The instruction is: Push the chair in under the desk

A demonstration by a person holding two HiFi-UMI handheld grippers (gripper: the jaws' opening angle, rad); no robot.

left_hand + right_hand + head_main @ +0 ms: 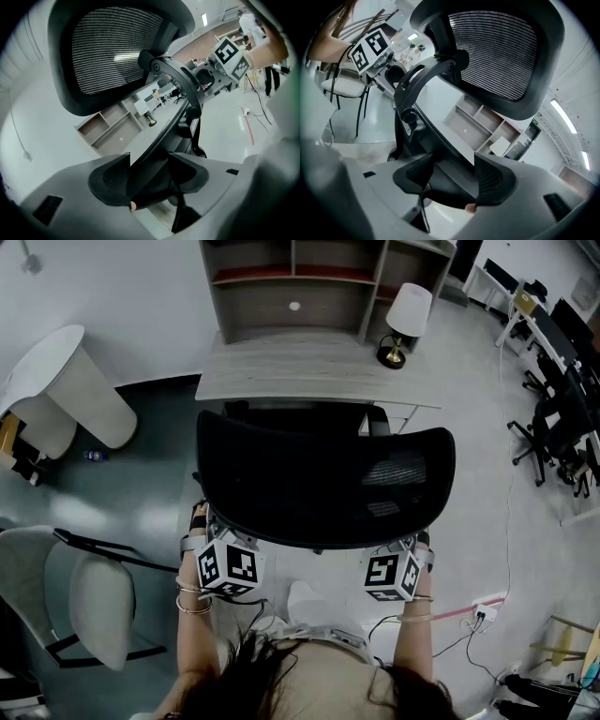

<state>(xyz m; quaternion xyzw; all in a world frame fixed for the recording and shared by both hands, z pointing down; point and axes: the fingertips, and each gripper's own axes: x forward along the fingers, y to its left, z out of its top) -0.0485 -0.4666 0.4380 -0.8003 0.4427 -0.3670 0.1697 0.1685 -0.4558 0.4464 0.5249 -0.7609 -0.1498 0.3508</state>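
Left claw [150, 178] and right claw [452, 177] each clamp the chair [323, 474] by its lower back rim. One per side, so we can shove it straight under the bench [281, 371].

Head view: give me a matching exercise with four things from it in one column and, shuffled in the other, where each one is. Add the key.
Column one
1. table lamp
2. office chair
3. left hand-held gripper
4. pale side chair

Column two
a. on the floor at the view's left, apart from the desk
b. shut on the lower edge of the office chair's back
c. on the desk's right end
d. facing the desk, its back towards the person

Pairs: 1-c, 2-d, 3-b, 4-a
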